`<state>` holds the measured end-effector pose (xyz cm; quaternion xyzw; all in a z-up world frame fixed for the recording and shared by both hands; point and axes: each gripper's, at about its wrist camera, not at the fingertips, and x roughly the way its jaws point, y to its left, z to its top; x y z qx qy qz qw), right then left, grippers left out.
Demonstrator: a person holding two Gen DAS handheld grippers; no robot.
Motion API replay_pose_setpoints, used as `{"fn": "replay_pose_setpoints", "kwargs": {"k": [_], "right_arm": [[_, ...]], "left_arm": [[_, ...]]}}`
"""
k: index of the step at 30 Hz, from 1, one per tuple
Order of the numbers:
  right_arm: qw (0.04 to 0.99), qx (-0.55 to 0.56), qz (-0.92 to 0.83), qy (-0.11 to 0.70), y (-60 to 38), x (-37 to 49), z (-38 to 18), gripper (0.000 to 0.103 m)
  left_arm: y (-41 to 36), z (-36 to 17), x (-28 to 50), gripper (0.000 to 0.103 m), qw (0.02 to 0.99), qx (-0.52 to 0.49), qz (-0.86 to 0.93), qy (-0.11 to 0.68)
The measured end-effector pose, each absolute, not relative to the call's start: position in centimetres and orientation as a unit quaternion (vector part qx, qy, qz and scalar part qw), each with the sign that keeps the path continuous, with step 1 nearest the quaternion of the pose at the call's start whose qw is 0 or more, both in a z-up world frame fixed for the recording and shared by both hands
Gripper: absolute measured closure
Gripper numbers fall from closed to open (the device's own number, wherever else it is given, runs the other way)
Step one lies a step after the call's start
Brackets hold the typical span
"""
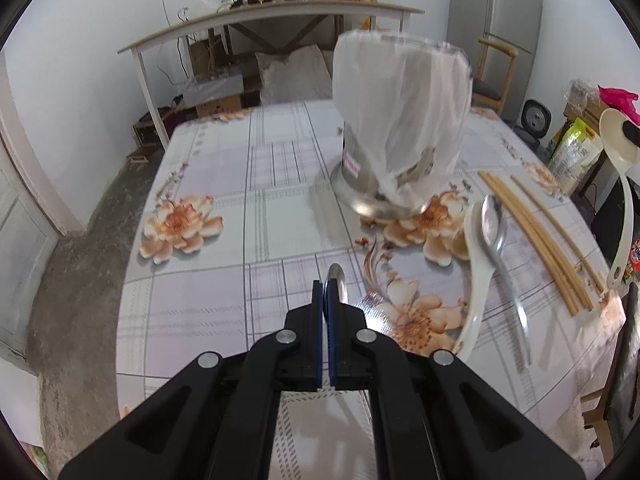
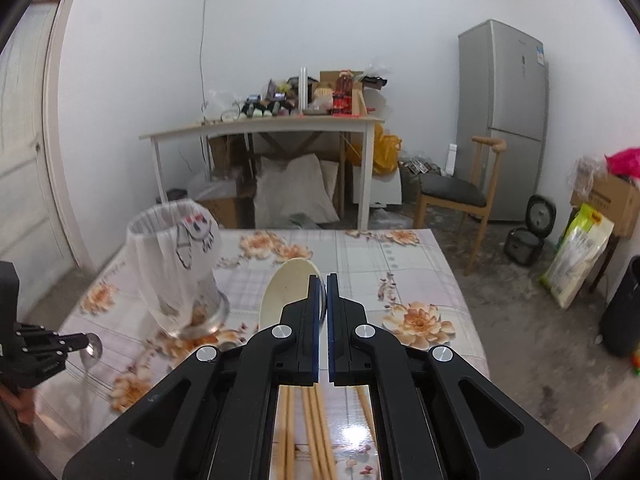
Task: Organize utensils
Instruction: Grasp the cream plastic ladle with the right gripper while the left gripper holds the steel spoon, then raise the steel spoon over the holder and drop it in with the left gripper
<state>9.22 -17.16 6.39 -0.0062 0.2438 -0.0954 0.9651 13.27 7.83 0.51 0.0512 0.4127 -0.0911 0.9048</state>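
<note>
1. The worktop [image 1: 224, 184] lies bare to the left of the bag-lined metal holder [image 1: 400, 132].
2. That holder stands upright mid-worktop, blocking the centre.
3. Right of it, chopsticks [image 1: 536, 236], a metal spoon [image 1: 496, 232] and a white spoon [image 1: 480, 272] crowd the surface.

I can read no text anywhere. The utensil holder [image 1: 400, 128] carries a small red-and-white label [image 1: 352, 166] near its base, at about one o'clock from my left fingers, too blurred to make out. The fridge [image 2: 504, 120] bears a blue sticker [image 2: 540, 56], also illegible.
</note>
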Motion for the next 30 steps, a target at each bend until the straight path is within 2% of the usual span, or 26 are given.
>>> {"fn": "replay_pose_setpoints", "kwargs": {"k": [17,30], "right_arm": [[0.976,0.029,-0.054,0.208,-16.4,8.6,8.0,0.102],[0.975,0.049,-0.039,0.214,-17.6,9.9,7.4,0.102]], "left_arm": [[7.8,11.2,12.9,0.102,0.949,0.055,-0.078,0.299],[6.9,22.6,18.3,0.102,0.98,0.028,-0.07,0.186]]}}
